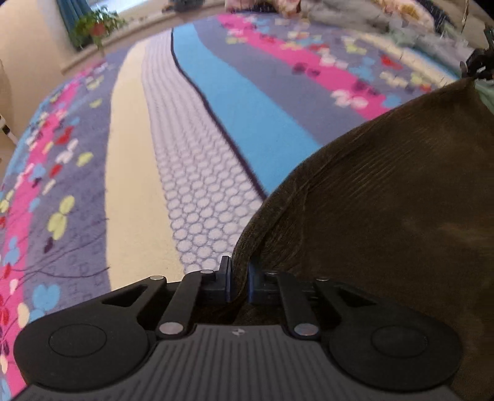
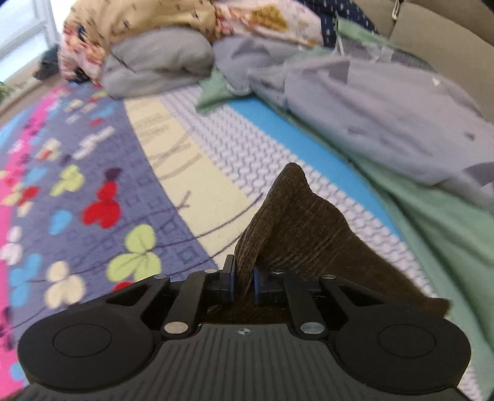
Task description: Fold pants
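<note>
Left gripper (image 1: 239, 282) clenched on edge of brown pants (image 1: 386, 216). Right gripper (image 2: 242, 285) pinched another fold of pants (image 2: 296, 225). Pants lay on patterned blanket (image 1: 191, 160), spreading right of each gripper; grey bedding (image 2: 370, 101) beyond pants.

The patterned blanket (image 1: 185, 129) lies flat and bare ahead and to the left of both grippers, giving open passage there, while the heaped grey bedding (image 2: 370, 101), the pillows (image 2: 160, 58) at the far end and a potted plant (image 1: 95, 27) bound that room.
</note>
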The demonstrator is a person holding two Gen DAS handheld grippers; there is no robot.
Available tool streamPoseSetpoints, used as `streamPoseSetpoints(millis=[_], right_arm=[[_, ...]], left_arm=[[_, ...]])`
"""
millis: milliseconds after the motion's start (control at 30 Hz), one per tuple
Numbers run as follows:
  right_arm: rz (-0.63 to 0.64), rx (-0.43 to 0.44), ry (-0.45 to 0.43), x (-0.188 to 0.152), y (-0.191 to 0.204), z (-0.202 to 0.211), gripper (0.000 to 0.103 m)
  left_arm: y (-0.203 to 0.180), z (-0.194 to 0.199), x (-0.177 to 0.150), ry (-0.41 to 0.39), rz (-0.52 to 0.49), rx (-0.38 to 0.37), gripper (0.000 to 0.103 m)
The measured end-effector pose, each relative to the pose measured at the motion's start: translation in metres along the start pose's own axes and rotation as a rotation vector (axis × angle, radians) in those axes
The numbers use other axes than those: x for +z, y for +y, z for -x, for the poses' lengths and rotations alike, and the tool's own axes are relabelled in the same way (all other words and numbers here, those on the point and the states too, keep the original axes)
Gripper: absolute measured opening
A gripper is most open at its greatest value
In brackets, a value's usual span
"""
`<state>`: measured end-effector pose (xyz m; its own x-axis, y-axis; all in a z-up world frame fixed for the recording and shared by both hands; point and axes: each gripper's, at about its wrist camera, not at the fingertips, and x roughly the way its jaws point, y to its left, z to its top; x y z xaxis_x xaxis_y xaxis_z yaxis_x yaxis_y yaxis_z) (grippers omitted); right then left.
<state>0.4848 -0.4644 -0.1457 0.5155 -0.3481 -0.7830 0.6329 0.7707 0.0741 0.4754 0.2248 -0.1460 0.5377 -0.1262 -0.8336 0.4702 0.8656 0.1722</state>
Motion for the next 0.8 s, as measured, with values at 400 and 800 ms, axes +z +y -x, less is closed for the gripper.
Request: streamPoseSetpoints(millis=[400,800], right_arm=[[-0.078,0.222,-0.046,-0.074,-0.177,0.235,0.008],[-0.288,0.079,0.124,-0.317,-0.319,0.214,0.007]], left_arm=[[-0.074,0.178,-0.118,-0.134,0.128,0.022,0.009],[-0.130,0.180,-0.241,-0.012,0.411,0.033,0.088]])
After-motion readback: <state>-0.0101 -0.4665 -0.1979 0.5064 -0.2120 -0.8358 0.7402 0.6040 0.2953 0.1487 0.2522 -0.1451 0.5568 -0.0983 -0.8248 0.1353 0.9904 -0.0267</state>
